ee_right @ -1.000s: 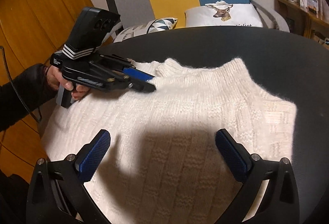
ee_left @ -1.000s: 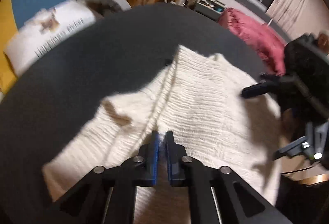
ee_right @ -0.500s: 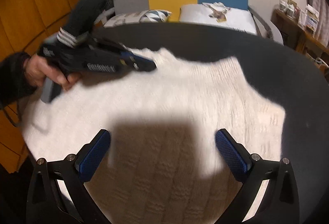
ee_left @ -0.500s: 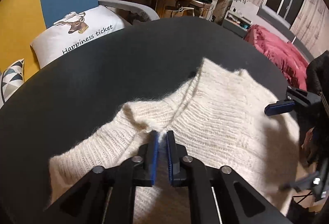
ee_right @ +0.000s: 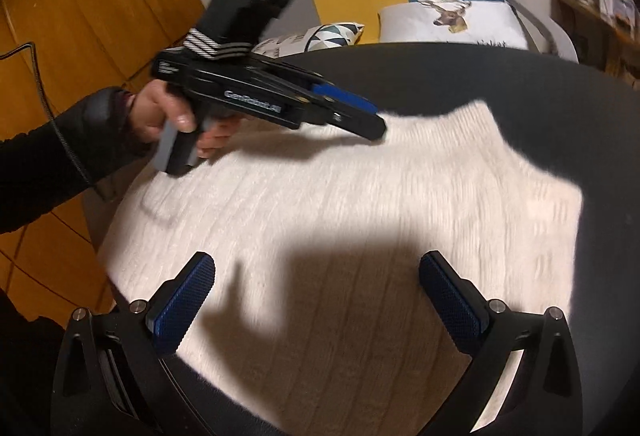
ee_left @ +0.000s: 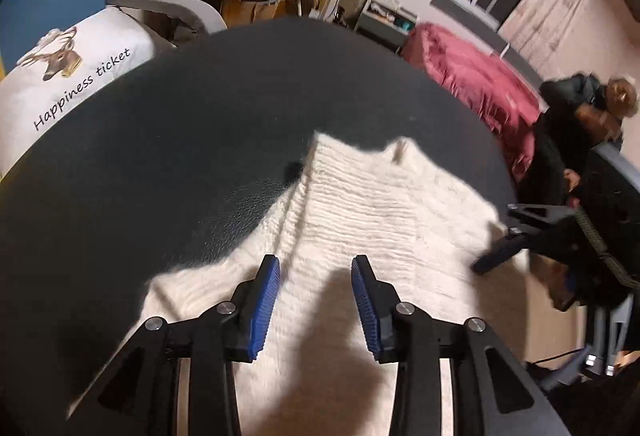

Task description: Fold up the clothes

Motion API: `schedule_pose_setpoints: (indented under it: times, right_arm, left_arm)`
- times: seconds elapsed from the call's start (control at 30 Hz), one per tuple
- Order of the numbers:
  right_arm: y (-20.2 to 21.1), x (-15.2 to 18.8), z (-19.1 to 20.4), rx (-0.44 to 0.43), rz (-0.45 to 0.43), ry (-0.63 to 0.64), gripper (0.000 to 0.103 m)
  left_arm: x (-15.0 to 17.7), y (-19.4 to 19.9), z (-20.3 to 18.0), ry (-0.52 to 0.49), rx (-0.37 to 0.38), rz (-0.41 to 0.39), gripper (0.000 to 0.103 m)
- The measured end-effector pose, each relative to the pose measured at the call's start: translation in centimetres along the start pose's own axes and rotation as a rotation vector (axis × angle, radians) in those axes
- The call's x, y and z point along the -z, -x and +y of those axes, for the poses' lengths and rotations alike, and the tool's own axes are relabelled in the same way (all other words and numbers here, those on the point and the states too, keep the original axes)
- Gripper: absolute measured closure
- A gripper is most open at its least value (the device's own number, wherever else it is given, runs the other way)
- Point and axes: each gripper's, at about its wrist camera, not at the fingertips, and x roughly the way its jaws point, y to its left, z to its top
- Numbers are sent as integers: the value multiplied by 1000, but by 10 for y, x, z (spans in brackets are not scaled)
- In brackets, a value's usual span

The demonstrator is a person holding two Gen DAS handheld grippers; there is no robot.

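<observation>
**Sweater let go on the dark table**

The cream sweater lies flat on the black round table. The left gripper has just been opening, nothing between its jaws; the right gripper hovers spread wide, empty. A deer pillow sits at ten o'clock, a red blanket at two.

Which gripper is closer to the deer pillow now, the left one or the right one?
Left. The left gripper hangs open over the white sweater's far part, toward the deer pillow. The right gripper is open over the near part.
</observation>
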Motion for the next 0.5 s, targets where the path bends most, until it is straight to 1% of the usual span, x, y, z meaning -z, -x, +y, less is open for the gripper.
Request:
schedule_pose_setpoints:
  times: [0.1, 0.13, 0.17, 0.27, 0.33, 0.37, 0.43, 0.5]
  right_arm:
    - [0, 5, -4, -11, -20, -24, 0]
    - [0, 6, -6, -16, -25, -33, 0]
    - [-1, 7, -7, -18, -28, -38, 0]
    - [-6, 9, -5, -9, -35, -33, 0]
    - [-9, 7, -5, -1, -35, -24, 0]
    - [-10, 6, -5, 4, -36, -20, 0]
    - [-12, 7, -3, 13, -39, -15, 0]
    - [-14, 9, 1, 30, -41, -4, 0]
  left_arm:
    - [-3, -4, 0, -11, 5, 0, 69]
    - [-4, -4, -1, -20, -2, -4, 85]
    - [-3, -3, -5, -40, -27, -16, 100]
    - [0, 1, -17, -84, -103, -57, 101]
    - [-2, 1, -18, -88, -141, -75, 101]
    - [-3, 1, -15, -75, -162, -87, 101]
    - [-4, 1, -5, -17, -192, -106, 101]
    - [-2, -6, -1, 3, -206, -85, 101]
